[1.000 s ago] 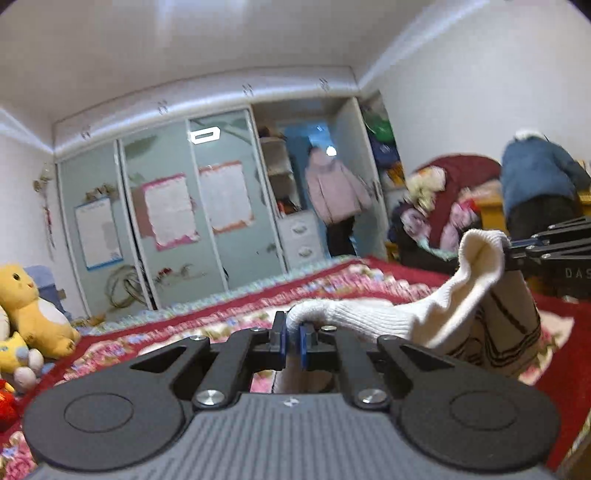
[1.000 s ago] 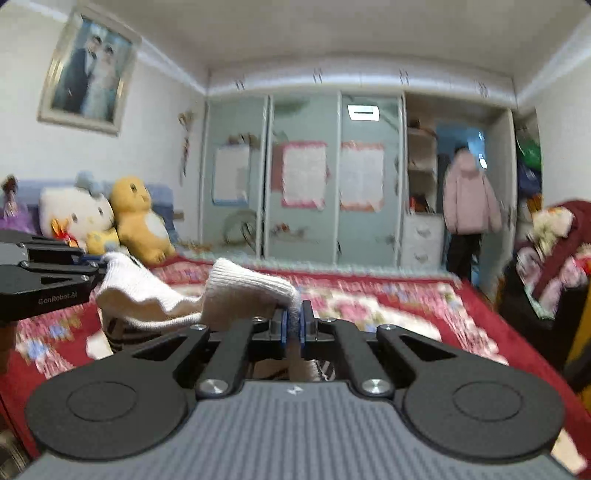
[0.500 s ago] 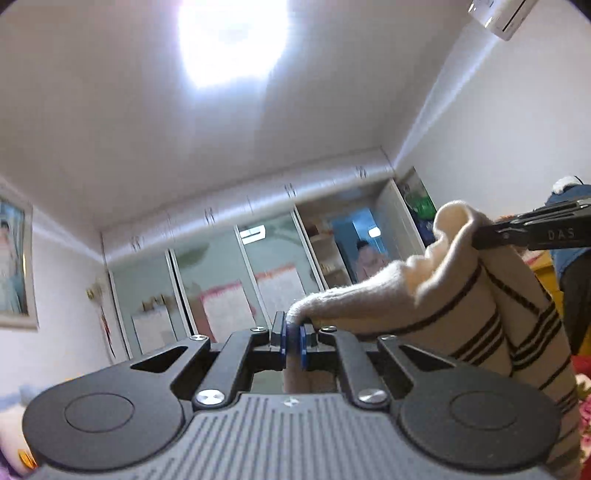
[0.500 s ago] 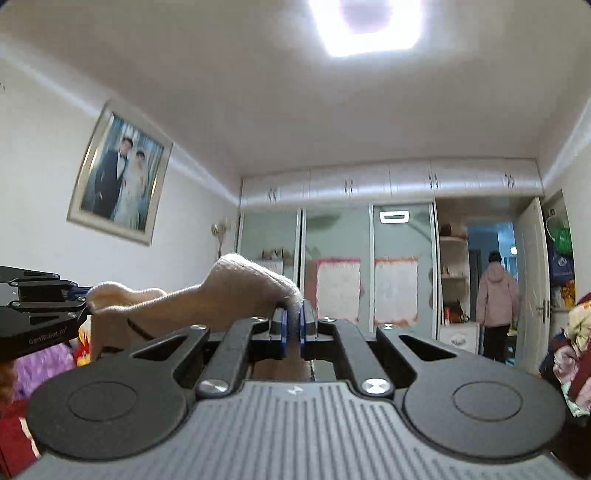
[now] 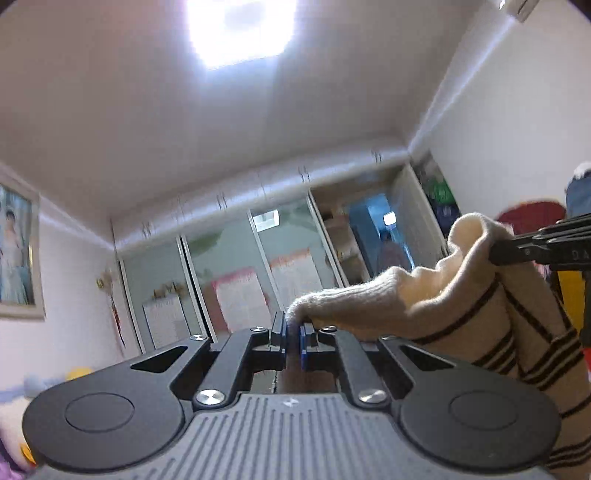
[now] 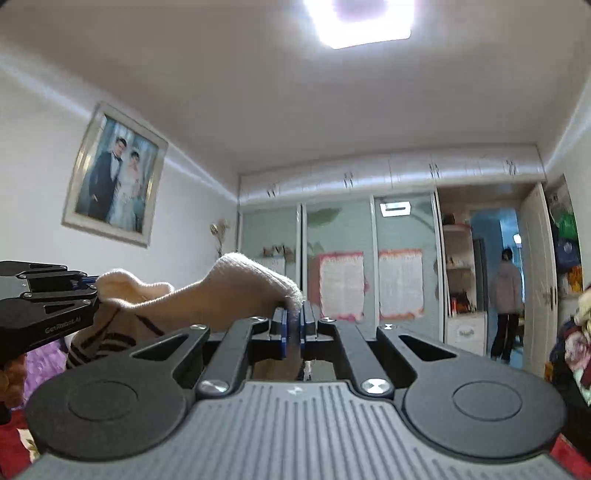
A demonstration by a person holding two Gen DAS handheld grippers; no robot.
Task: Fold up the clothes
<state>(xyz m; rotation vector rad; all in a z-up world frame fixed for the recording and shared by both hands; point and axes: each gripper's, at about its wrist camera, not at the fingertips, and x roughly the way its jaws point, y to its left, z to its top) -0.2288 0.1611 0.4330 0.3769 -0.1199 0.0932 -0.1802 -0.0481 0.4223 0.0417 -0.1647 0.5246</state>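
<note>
A: Pinching a cream knitted garment [image 5: 373,302], the left gripper [image 5: 293,341] is seen with its blue pads clamped on a ribbed edge of the cloth. How is the tool tilted?

B: It is angled upward, so that the ceiling light [image 5: 240,31] and the wardrobe [image 5: 258,258] are taken in above the fingers. No bed surface is seen under it in the left wrist view.

A: And the other tool?

B: The right gripper [image 6: 294,328] is likewise closed on the garment [image 6: 236,288], a ribbed edge being caught between its pads. It too is pitched upward, toward the ceiling and the framed photo [image 6: 114,173] on the wall.

A: Where is the garment held relative to both?

B: It is stretched between the two tools, in the air. In the left wrist view the right gripper [image 5: 491,254] is seen at the right edge, clamped on a bunched corner, and the striped body of the cloth hangs down below it. In the right wrist view the left gripper [image 6: 90,286] is seen at the left edge, level with the camera, gripping the opposite end.

A: Are the tools far apart?

B: They are held near each other, with slack, folded cloth sagging between them. A person in a pale jacket [image 6: 506,284] is seen in the doorway beyond.
</note>
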